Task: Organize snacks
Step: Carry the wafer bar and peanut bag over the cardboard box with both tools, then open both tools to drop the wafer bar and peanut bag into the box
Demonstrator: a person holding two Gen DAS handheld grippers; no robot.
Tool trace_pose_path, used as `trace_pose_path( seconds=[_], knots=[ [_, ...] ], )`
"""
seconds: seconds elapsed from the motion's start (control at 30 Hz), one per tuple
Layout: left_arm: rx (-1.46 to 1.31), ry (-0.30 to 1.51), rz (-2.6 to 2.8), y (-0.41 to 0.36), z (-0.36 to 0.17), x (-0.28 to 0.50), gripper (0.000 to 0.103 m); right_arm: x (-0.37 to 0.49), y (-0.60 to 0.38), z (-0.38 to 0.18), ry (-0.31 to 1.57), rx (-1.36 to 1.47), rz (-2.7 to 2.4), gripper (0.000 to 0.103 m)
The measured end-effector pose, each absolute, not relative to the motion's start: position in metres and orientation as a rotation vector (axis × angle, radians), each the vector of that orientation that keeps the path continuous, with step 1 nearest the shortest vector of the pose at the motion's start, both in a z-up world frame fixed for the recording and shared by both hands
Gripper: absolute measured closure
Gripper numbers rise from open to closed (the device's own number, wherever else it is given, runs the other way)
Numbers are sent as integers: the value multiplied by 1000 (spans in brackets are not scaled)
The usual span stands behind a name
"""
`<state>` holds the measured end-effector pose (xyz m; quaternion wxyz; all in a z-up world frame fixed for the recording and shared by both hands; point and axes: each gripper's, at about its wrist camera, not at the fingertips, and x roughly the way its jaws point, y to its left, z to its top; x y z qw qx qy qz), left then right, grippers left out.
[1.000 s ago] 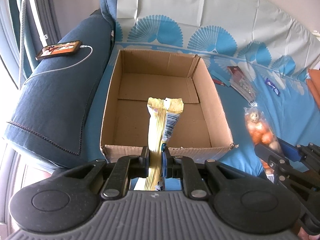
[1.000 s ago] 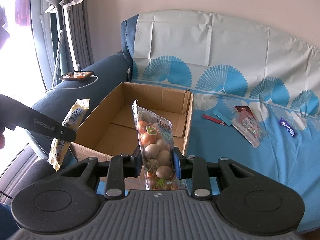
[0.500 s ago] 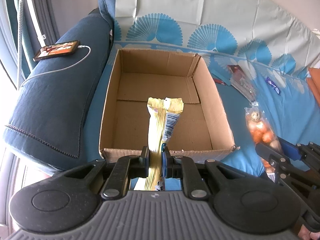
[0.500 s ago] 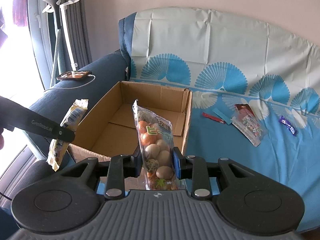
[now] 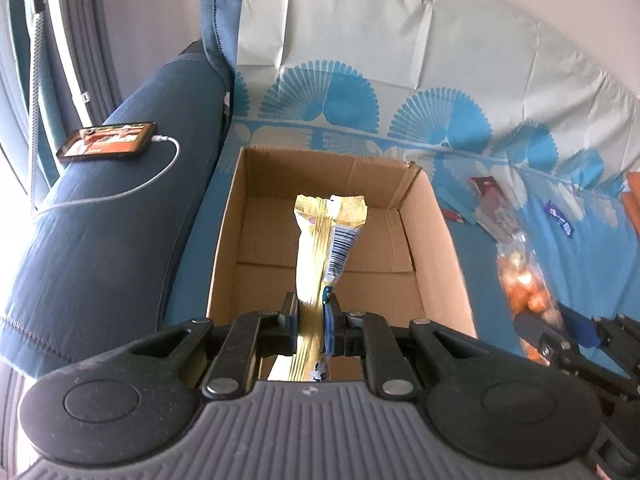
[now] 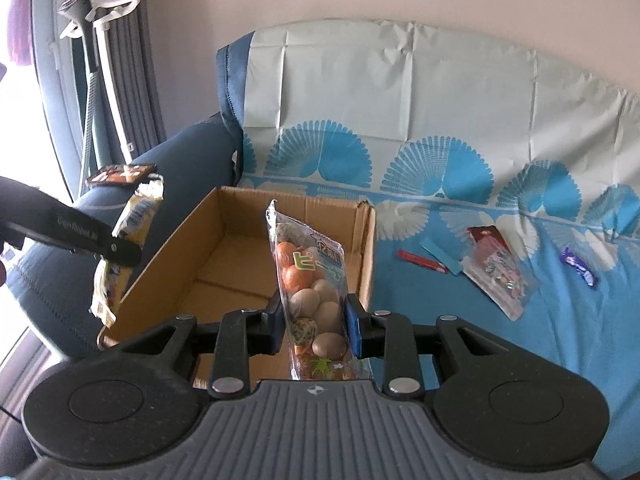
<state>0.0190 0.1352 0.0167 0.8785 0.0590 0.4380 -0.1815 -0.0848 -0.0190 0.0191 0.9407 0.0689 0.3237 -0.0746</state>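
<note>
My left gripper [image 5: 312,316] is shut on a yellow snack wrapper [image 5: 324,248] that stands upright above the near end of the open cardboard box [image 5: 440,240]. My right gripper [image 6: 314,326] is shut on a clear bag of round brown and orange snacks [image 6: 310,296], held just inside the box's [image 6: 168,264] near right corner. In the right wrist view the left gripper [image 6: 116,250] and its yellow wrapper [image 6: 136,216] hang over the box's left wall. The box floor looks bare. The snack bag [image 5: 524,276] also shows blurred at the right of the left wrist view.
The box sits on a sofa under a blue fan-print cover [image 6: 440,184]. A phone [image 5: 108,146] on a white cable lies on the dark blue armrest [image 5: 100,240]. Loose on the seat to the right: a red stick [image 6: 422,261], a clear packet [image 6: 498,272], a purple bar [image 6: 580,266].
Both grippers have moved forward toward the sofa back, so the yellow wrapper and the snack bag now stand over the box rather than in front of it. Both grips are unchanged.
</note>
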Motion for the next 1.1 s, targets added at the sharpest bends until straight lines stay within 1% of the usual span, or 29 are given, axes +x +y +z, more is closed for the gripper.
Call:
trace_pose_path(
  seconds=[0.37, 0.63, 0.8, 0.83, 0.87, 0.9, 0.93, 0.97, 1.0, 1.1],
  knots=[
    [177, 1012, -375, 121, -31, 70, 89, -11, -40, -23, 743, 217, -130, 71],
    [219, 1076, -356, 110, -70, 97, 89, 17, -43, -51, 799, 232, -133, 72],
    [251, 1103, -340, 106, -88, 105, 88, 27, -44, -66, 822, 242, -149, 74],
    [253, 1103, -337, 107, -90, 106, 82, 27, -45, -66, 813, 236, -151, 74],
    [253, 1106, -331, 108, -90, 107, 53, 27, -44, -64, 801, 221, -153, 74],
    [251, 1106, -322, 109, -89, 109, 33, 27, -43, -62, 789, 210, -158, 70],
    [247, 1095, -310, 111, -86, 109, 0, 27, -44, -60, 779, 203, -161, 66],
    [238, 1063, -294, 114, -82, 107, 0, 26, -44, -56, 769, 199, -167, 56],
    [230, 1025, -285, 118, -76, 103, 0, 24, -46, -54, 762, 201, -176, 49],
    [247, 1024, -287, 124, -70, 94, 0, 14, -50, -44, 752, 226, -185, 42]
  ],
)
